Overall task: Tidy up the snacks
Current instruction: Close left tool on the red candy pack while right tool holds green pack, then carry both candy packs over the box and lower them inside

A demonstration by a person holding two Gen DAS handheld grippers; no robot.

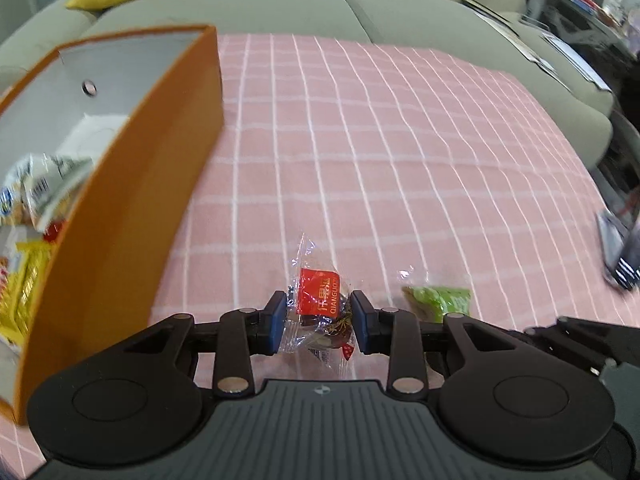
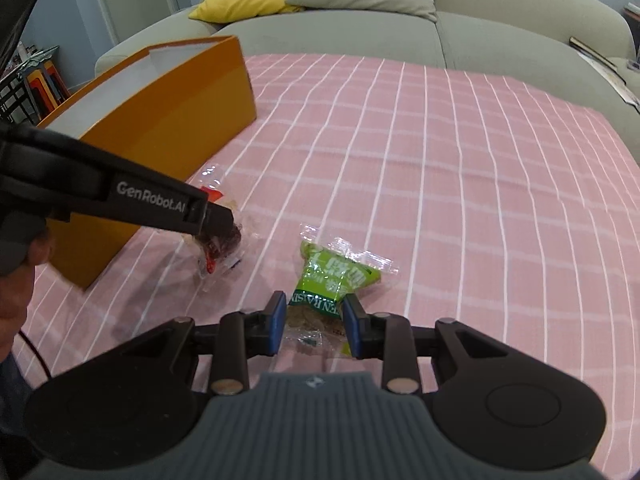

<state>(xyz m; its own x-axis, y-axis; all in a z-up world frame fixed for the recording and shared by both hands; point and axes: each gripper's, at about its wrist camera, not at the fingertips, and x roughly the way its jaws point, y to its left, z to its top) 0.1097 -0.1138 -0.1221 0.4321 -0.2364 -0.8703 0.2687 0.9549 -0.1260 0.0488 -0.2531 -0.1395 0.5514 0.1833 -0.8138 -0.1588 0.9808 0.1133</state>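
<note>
Snacks are what we have in both tools, and both are small crinkly plastic packets that we judge to be very light and soft. Our left tool (image 1: 319,318) is clenched on the red packet (image 1: 320,294), its blue pads (image 1: 279,322) pressing the clear wrapper from either side around the dark contents in the middle; from the right wrist view the packet looks to be at or just above the pink checked cloth (image 2: 440,168) on the table, and we cannot tell whether it is lifted yet. Our right tool (image 2: 315,326) is closed on the near end of the green raisin packet (image 2: 336,280), whose far end lies on the cloth. The two packets are near each other but apart. The orange box (image 1: 132,208) stands just to the left of the red packet, open at the top, with yellow bars (image 1: 24,292) and a white bag (image 1: 44,188) already inside. We expect the film to be slippery and to fold under pressure, so a hold on the empty, flat seal edges would likely slide or let the packet swing; the better hold is across the filled bulge, where the contents give the pads something firm to bear on. The contents may crush if we squeeze hard, so we judge a gentle clamp to be enough for such little weight. The box wall is tall beside the red packet, so the packet must clear the rim before it goes in.
</note>
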